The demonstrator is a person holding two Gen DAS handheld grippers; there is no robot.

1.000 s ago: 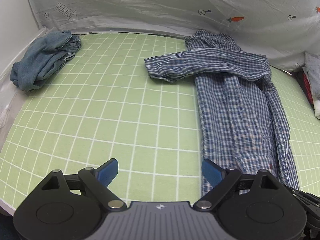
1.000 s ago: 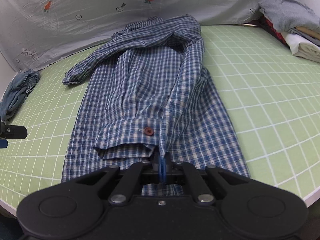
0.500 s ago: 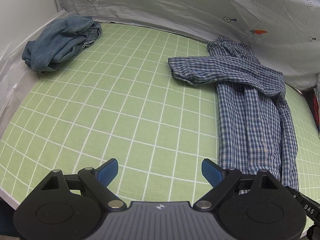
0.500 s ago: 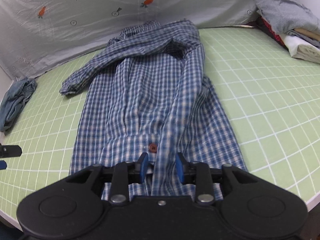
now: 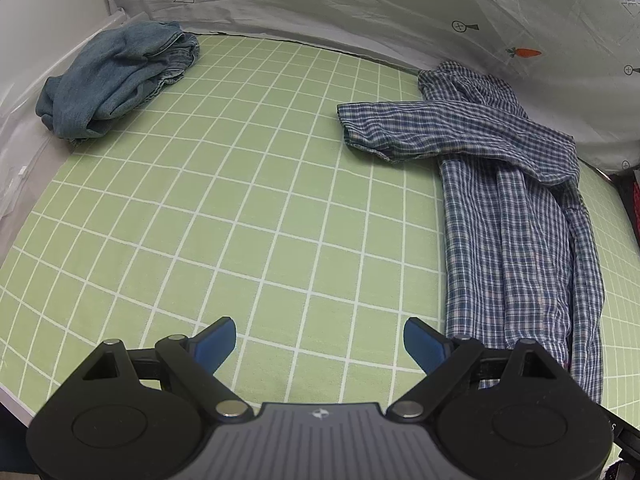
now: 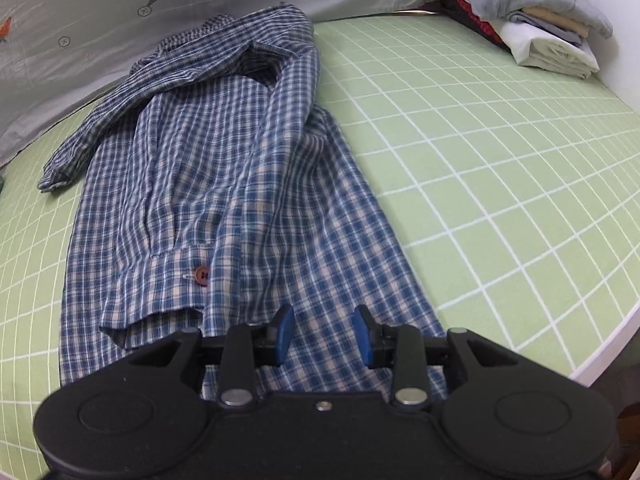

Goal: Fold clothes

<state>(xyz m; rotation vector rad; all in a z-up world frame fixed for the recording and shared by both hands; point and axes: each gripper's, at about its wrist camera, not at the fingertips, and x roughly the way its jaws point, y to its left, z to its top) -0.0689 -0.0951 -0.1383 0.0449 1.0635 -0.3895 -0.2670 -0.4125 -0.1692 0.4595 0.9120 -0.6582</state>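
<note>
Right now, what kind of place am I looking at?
Probably a clothes-folding station set up indoors: a table under a green grid sheet, a plaid shirt spread on it, a pile of folded clothes at one corner, and a printed sheet hung behind.

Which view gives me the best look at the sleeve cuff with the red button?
Right wrist view: the cuff's red button sits close, on the plaid shirt. In the left wrist view the shirt is at the right edge, no button discernible.

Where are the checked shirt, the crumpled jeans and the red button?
checked shirt (image 6: 240, 184), right wrist view, middle of its body
crumpled jeans (image 5: 116, 76), left wrist view, centre of the heap
red button (image 6: 201, 275), right wrist view, its face
</note>
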